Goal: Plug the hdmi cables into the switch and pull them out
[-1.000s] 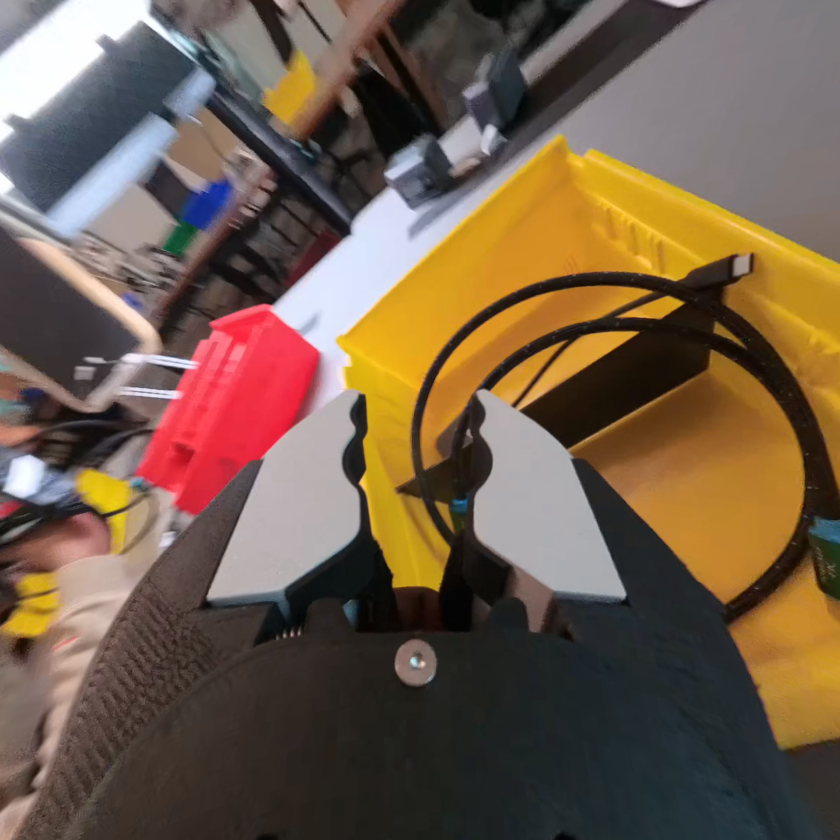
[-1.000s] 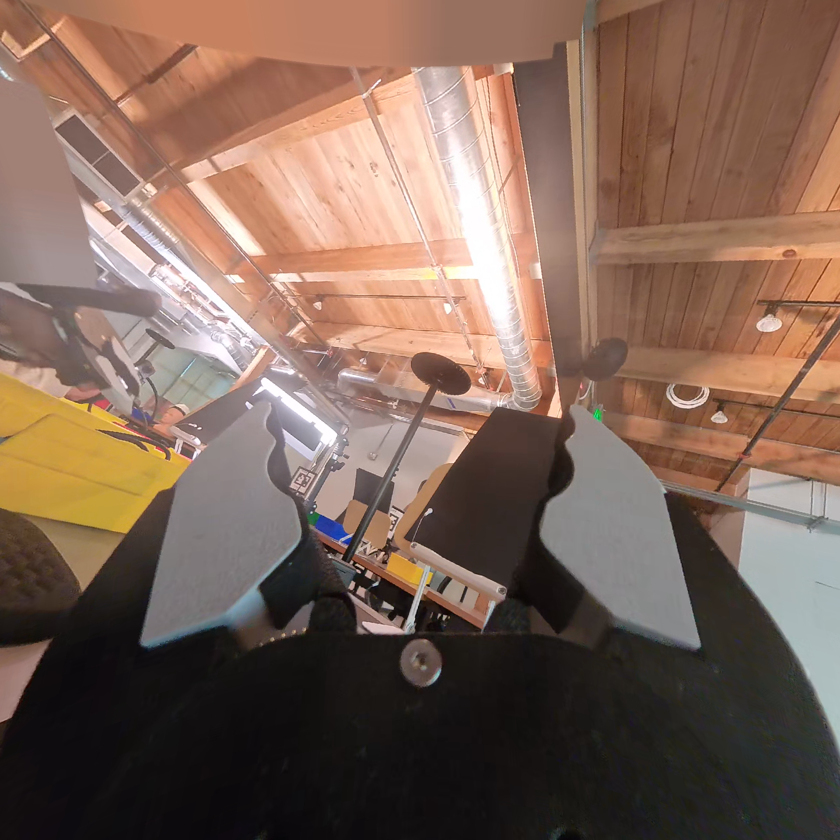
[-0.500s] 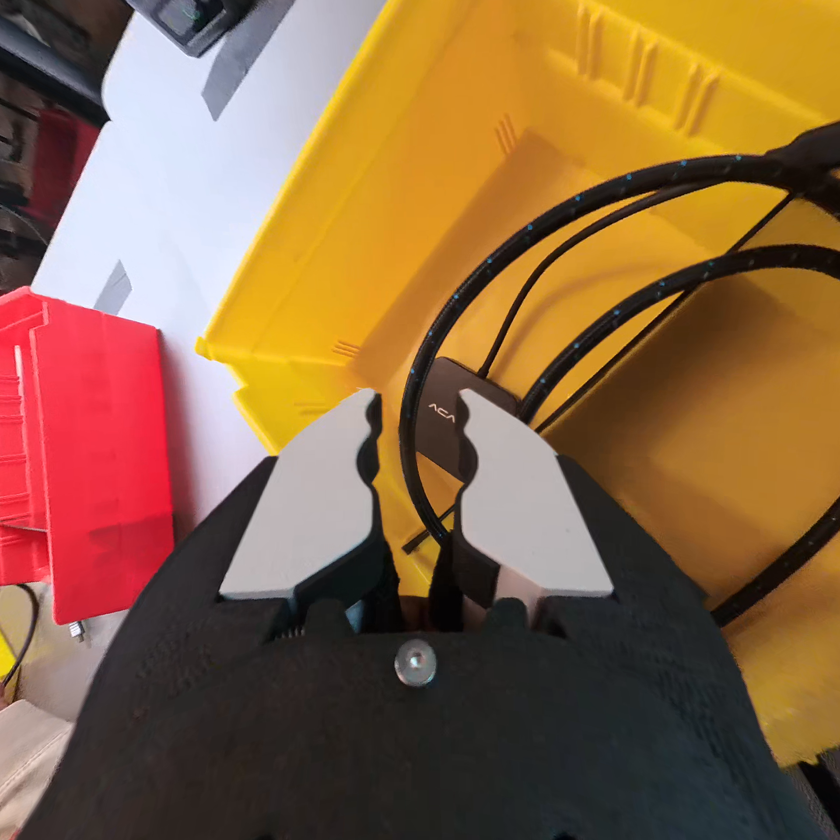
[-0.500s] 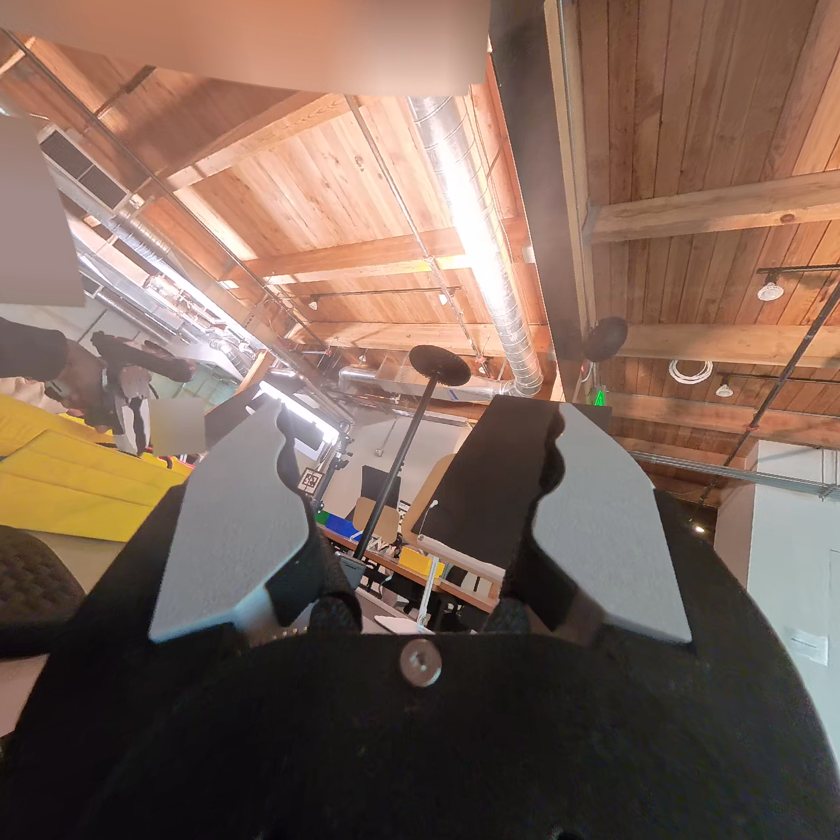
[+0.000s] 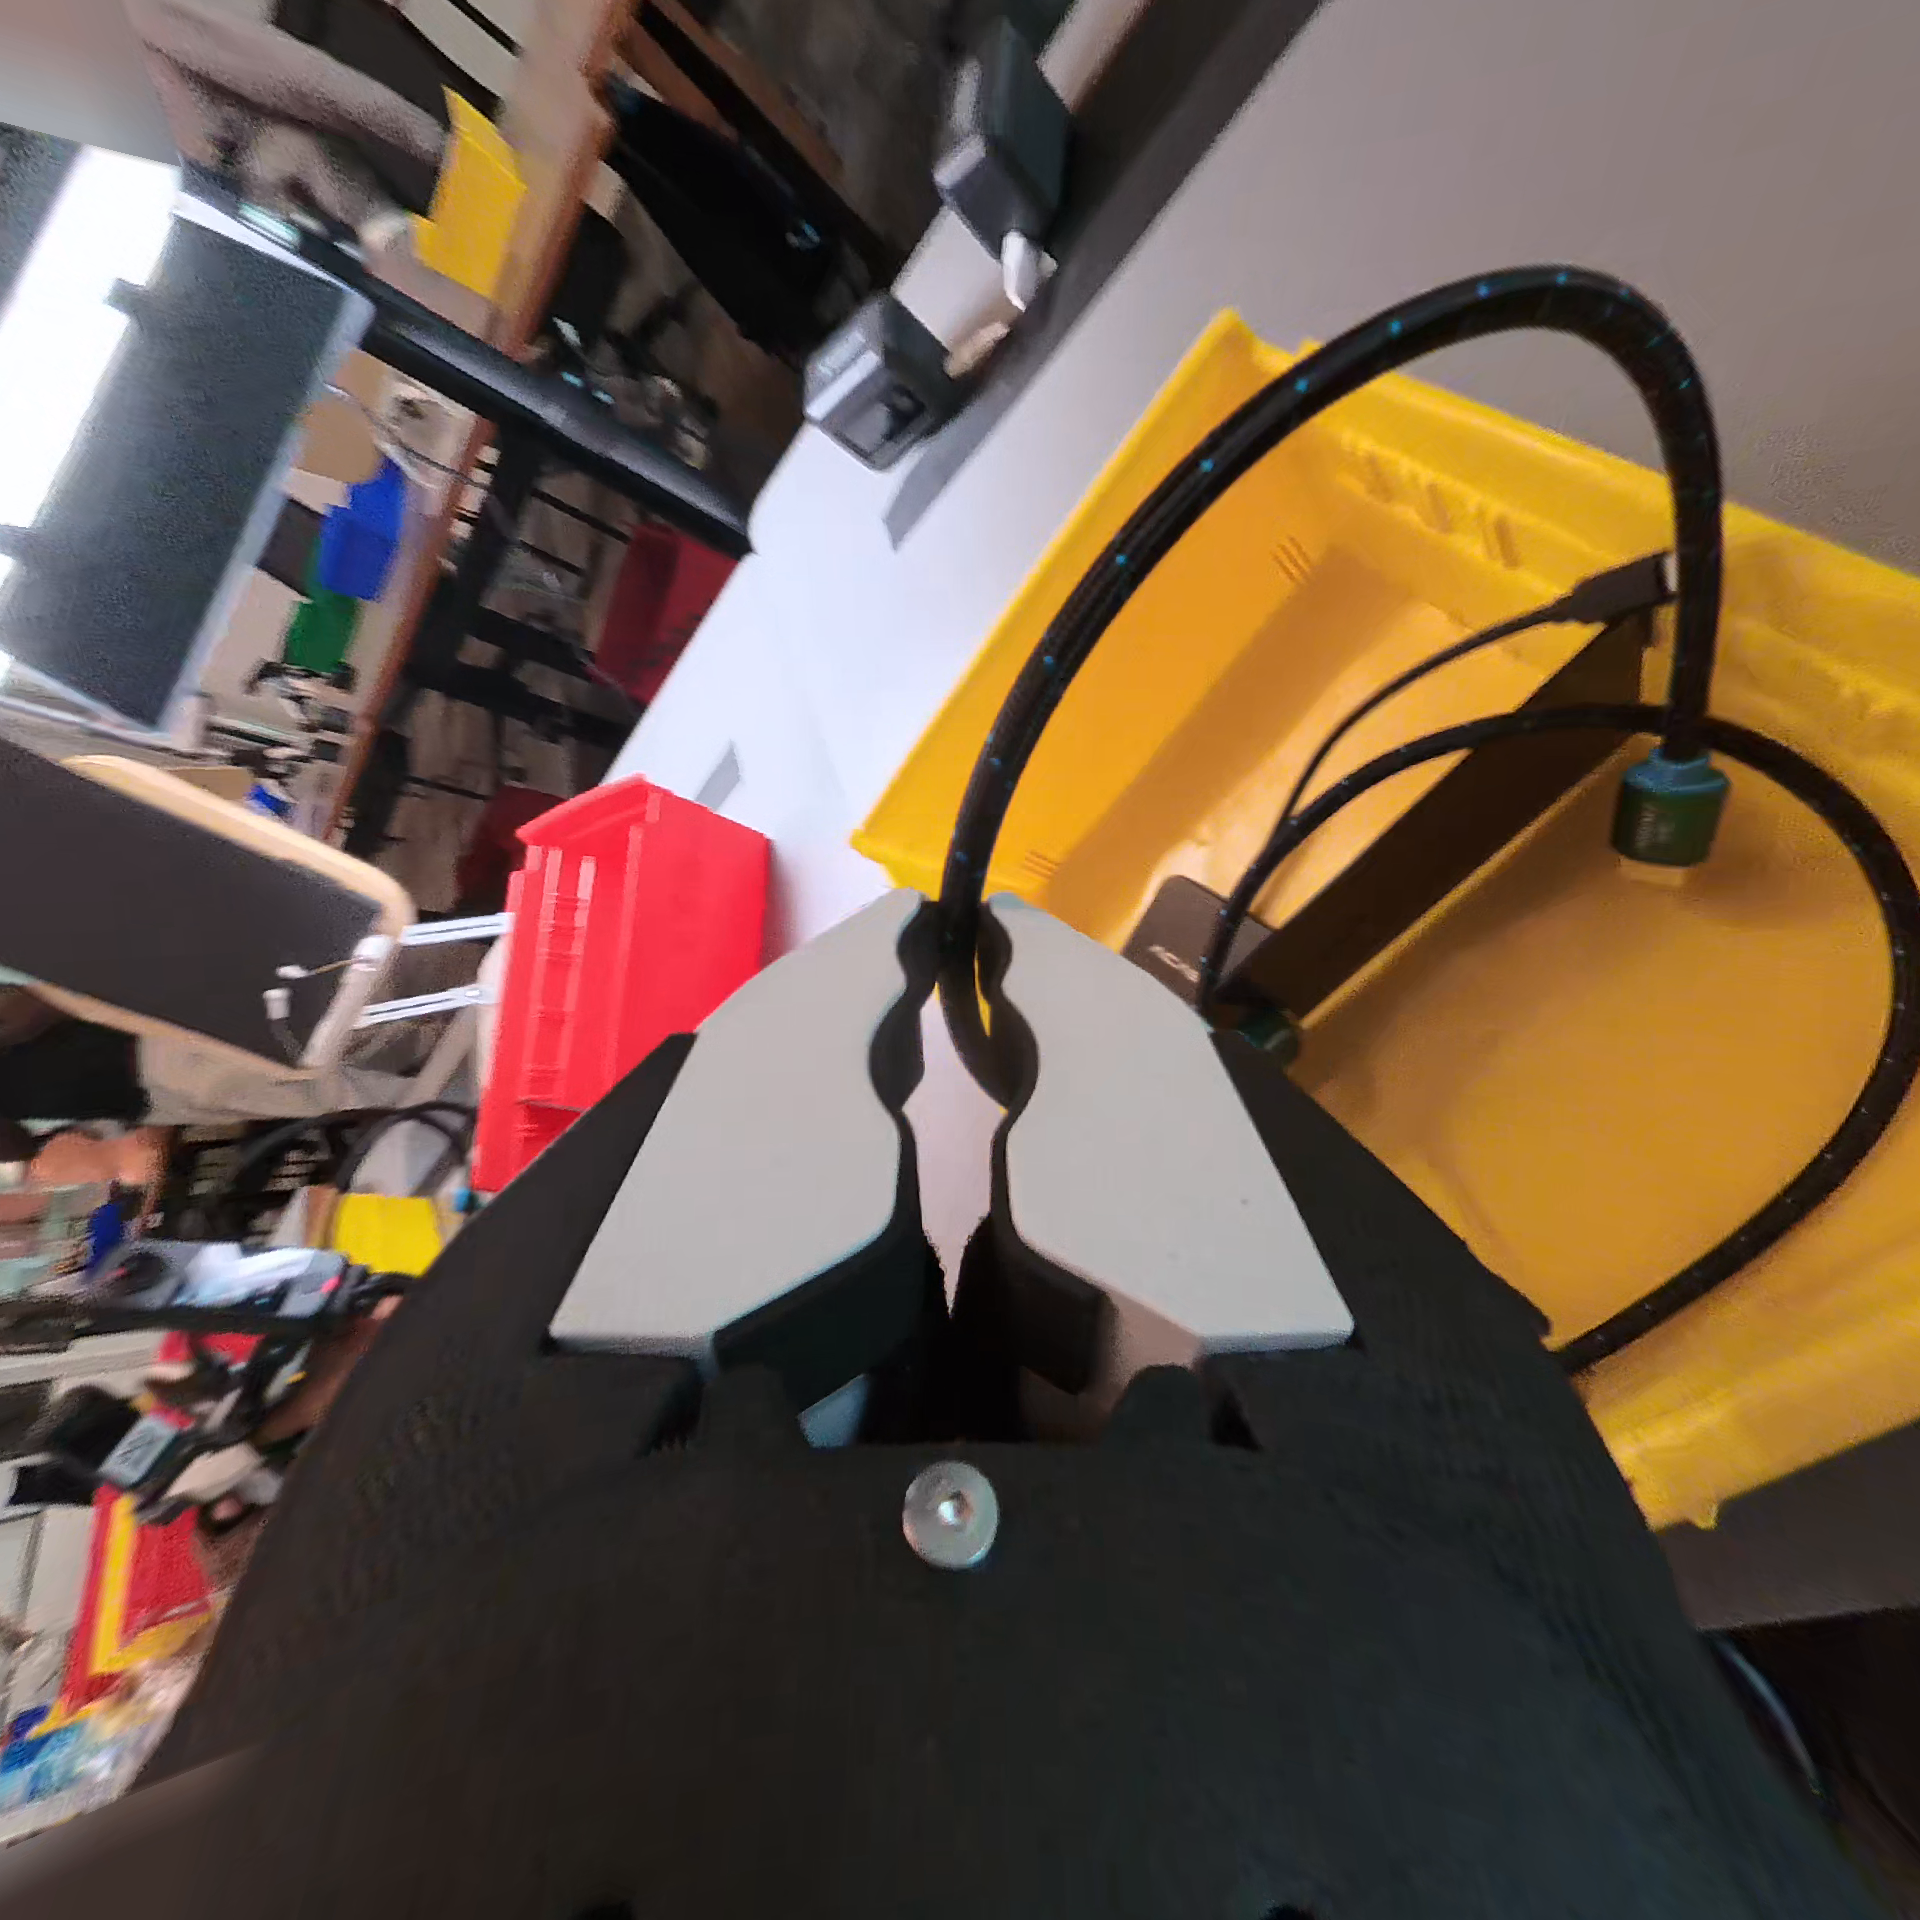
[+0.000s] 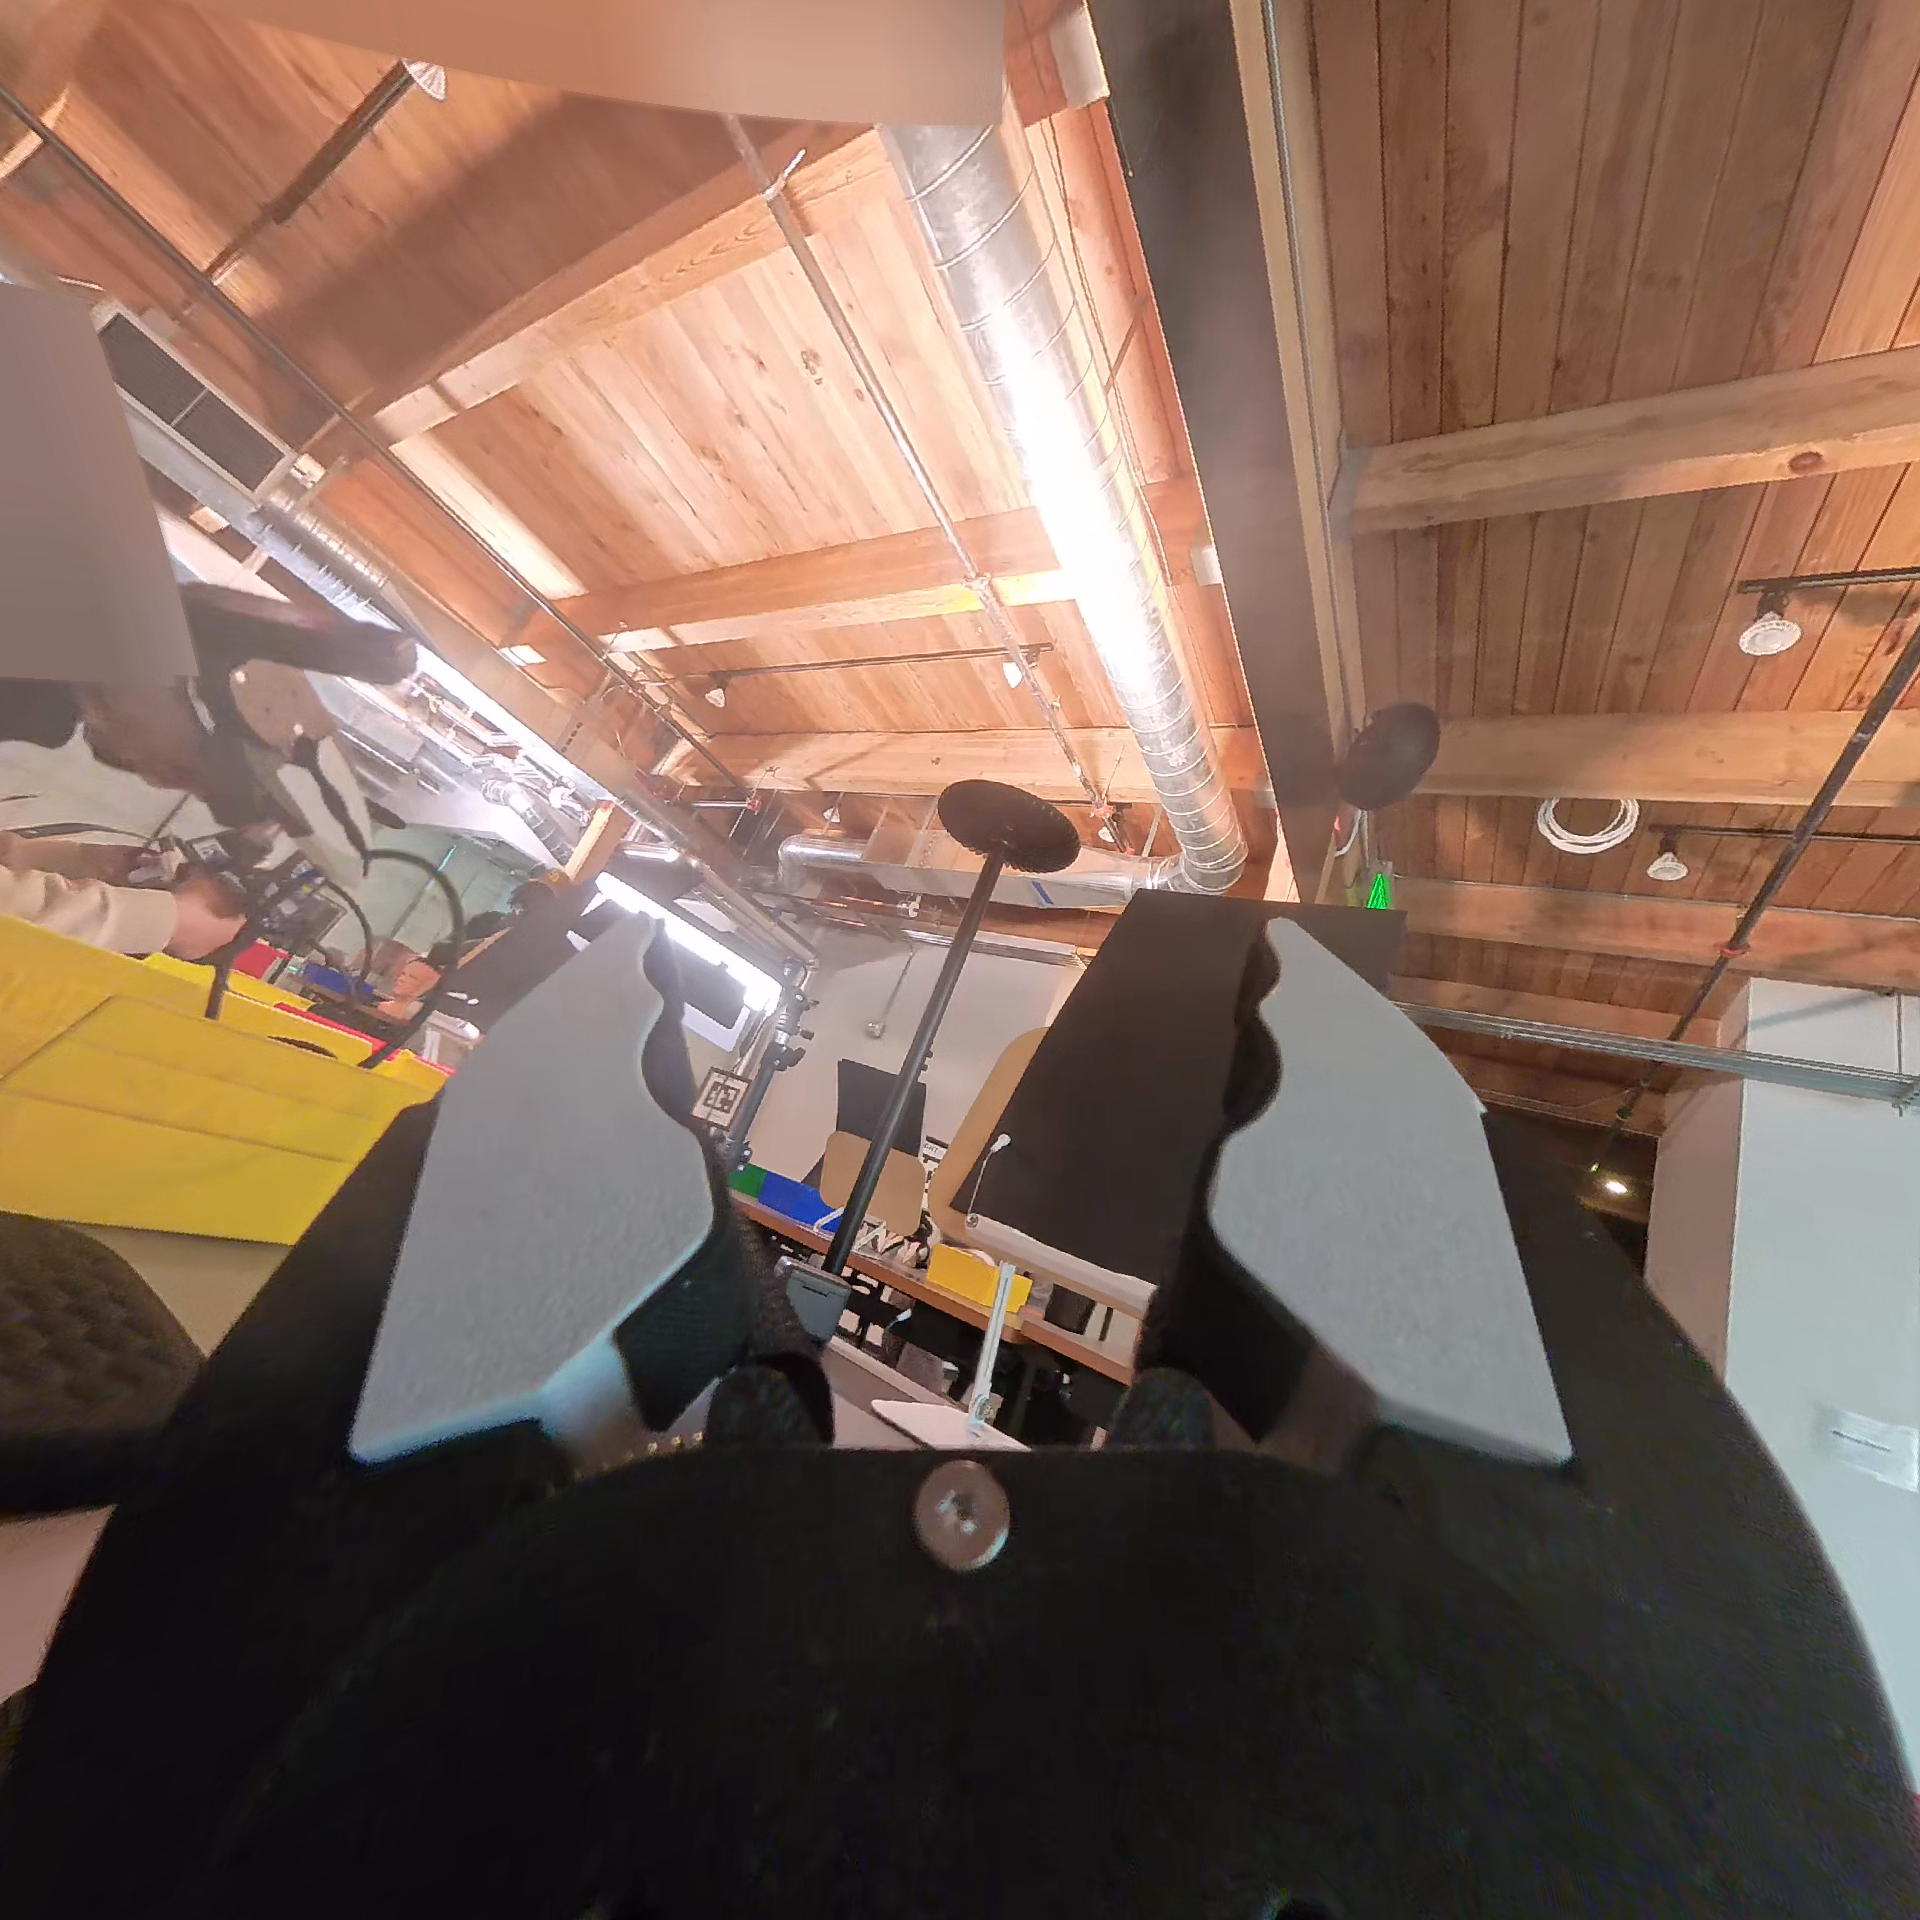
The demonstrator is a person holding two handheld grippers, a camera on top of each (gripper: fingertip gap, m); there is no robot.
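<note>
My left tool (image 5: 958, 925) is pinched on a braided black HDMI cable (image 5: 1081, 592), the cord caught between the tips of the grey fingers (image 5: 1132, 1132). From the pinch the cable rises in a high arch over the yellow bin (image 5: 1621, 1132) and drops to a dark green plug (image 5: 1668, 821), which hangs tip down just above the bin floor; I cannot tell whether it touches. A second braided cable (image 5: 1860, 1049) loops wide inside the bin and runs back to a green connector at the switch (image 5: 1174, 945), a flat black box lying at the near-left corner of the bin floor. A thinner black lead (image 5: 1434, 675) goes from the switch toward a small plug (image 5: 1621, 592) resting against the far wall. A dark upright divider (image 5: 1475, 831) crosses the bin behind the switch. The bin sits on a pale counter (image 5: 831, 623); a red bin (image 5: 623, 966) stands just to its left, apart from it. My right tool (image 6: 951, 1039) is spread wide with nothing between the fingers, tilted up toward a wooden ceiling (image 6: 727, 468) and a silver duct (image 6: 1049, 416). In that view the yellow bin (image 6: 156, 1122) shows at the left edge, with the left tool (image 6: 291, 758) raised above it and cable loops hanging below.
</note>
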